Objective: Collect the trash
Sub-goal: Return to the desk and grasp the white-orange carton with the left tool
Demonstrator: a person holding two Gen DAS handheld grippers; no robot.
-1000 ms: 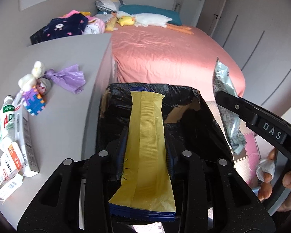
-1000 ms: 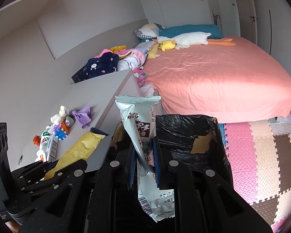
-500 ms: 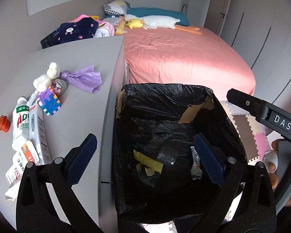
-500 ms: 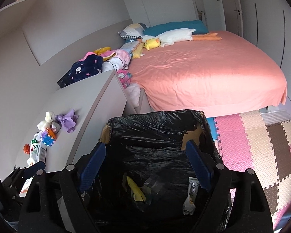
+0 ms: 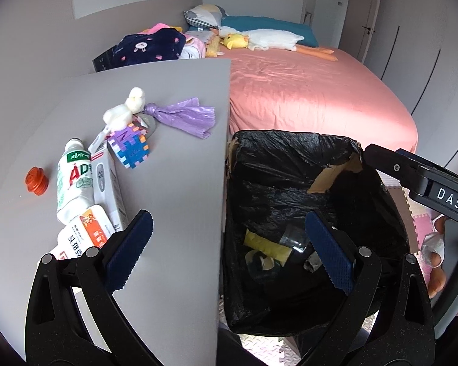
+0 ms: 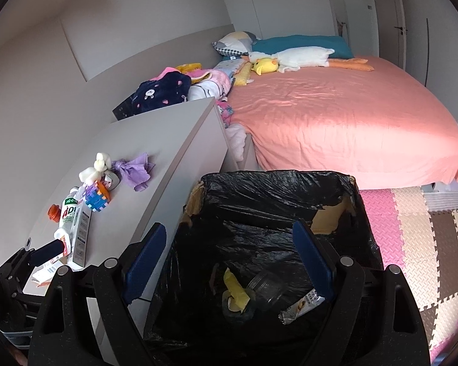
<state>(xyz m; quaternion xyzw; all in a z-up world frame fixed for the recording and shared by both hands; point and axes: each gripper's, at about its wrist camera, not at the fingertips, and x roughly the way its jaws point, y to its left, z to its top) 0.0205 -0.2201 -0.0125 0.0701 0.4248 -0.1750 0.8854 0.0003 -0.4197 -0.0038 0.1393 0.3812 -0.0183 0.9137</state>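
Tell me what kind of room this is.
A bedroom, probably a child's: a pink bed with pillows and plush toys, foam play mats on the floor, and closet doors.

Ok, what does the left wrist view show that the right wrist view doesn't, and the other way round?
Left wrist only: the right gripper's body marked DAS and the hand holding it.
Right wrist only: the foam floor mat and the silver wrapper lying flat in the bin.
Both: the bin with the yellow wrapper inside, the bottle, red cap, purple bag on the desk, the bed.

A pink bed [image 6: 336, 116] carries a white goose plush [image 6: 293, 56].
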